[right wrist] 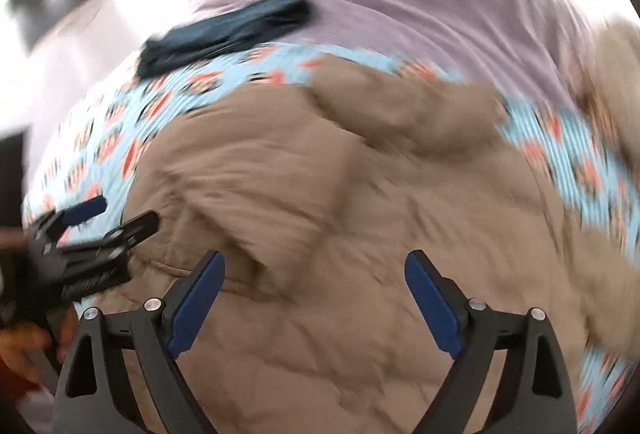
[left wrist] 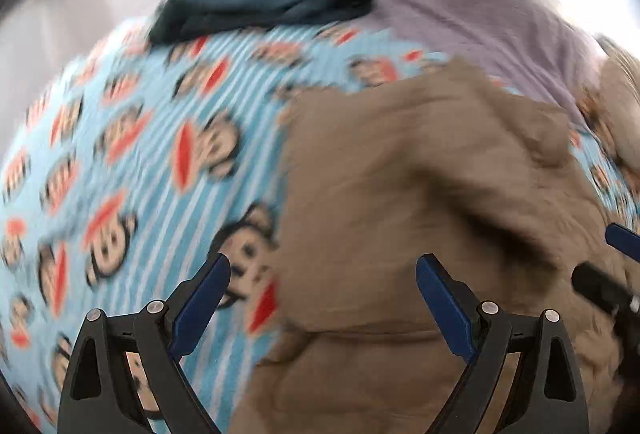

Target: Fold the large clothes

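Bed surface, contents left to right. Blue striped sheet [left wrist: 132,137] with cartoon monkey print, bare on the left half of the left wrist view. Dark teal garment [left wrist: 264,9], bundled, at the far edge where the sheet meets a lilac cover [left wrist: 460,5]; well apart from both tools. Left gripper [left wrist: 323,270]: fingers spread wide, nothing between them, poised over the left border of the tan padded jacket [left wrist: 420,193]; one finger stands over the sheet, the other over the jacket, so that edge runs up between them. The tan padded jacket [right wrist: 320,193] is the task's item: quilted, rumpled, lying flat on the sheet, its long axis apparently running away from the fingers toward the far side, a bunched hood or collar at the far end. Right gripper [right wrist: 315,266]: fingers likewise wide and empty, directly above the jacket's middle. Judgement: the left hand is nearer the side edge, the right nearer the body; both views are motion-blurred, so seams are uncertain.
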Available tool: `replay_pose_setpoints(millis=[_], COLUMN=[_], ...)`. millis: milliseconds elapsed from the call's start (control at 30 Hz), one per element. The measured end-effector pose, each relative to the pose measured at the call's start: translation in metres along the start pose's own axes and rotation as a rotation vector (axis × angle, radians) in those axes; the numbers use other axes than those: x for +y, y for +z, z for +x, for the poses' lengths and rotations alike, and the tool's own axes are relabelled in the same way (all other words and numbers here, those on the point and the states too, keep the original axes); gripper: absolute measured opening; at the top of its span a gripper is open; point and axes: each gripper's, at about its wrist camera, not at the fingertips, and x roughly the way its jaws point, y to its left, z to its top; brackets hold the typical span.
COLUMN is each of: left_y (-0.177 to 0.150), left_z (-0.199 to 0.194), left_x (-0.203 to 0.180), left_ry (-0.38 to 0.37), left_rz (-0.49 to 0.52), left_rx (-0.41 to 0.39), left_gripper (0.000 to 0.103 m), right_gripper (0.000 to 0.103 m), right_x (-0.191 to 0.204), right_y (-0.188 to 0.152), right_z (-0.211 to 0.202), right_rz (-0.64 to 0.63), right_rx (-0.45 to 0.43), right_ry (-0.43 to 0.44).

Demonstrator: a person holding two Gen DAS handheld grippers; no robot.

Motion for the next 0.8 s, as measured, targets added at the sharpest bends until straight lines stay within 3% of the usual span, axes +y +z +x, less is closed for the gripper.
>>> replay_pose_setpoints(millis=[100, 233, 367, 500, 567, 700, 733, 767, 800], left_y=[-0.009, -0.020, -0.012, 0.023, 0.042, 0.068, 0.071, 0.072, 0.075], left_z=[0.012, 0.022, 0.022, 0.010, 0.014, 0.059, 0.066, 0.065, 0.064], left_x=[0.004, -0.011, -0.007, 0.017, 0.028, 0.044, 0.043, 0.039, 0.033], left_ry=[0.001, 0.005, -0.033, -0.147, -0.175, -0.281, -0.324, -0.344, -0.355], left_rz=[-0.004, 0.003, -0.007, -0.065, -0.104, -0.225, -0.251, -0.244, -0.215], left_rx=[0.015, 0.021, 0.048, 0.009, 0.021, 0.191, 0.210, 0.198, 0.194], left_gripper=[0.095, 0.095, 0.095, 0.095, 0.095, 0.093, 0.088, 0.063, 0.038], right_gripper=[0.093, 0.093, 0.092, 0.092, 0.091, 0.091, 0.089, 0.080, 0.063], right_x=[0.038, 0.034, -0.048, -0.149, -0.172, -0.184, -0.184, -0.187, -0.189], right_y=[0.014, 0.020, 0.022, -0.017, -0.035, -0.039, -0.038, -0.037, -0.037], right_z=[0.024, 0.040, 0.038, 0.047, 0.050, 0.046, 0.047, 0.049, 0.052], right_rz=[-0.154, -0.154, 0.187, 0.649, 0.744, 0.777, 0.790, 0.810, 0.831], right_rx=[-0.029, -0.077, -0.071, 0.053, 0.068, 0.040, 0.039, 0.041, 0.048], right_ry=[-0.084, -0.167, -0.224, -0.092, -0.015, 0.062, 0.079, 0.097, 0.113])
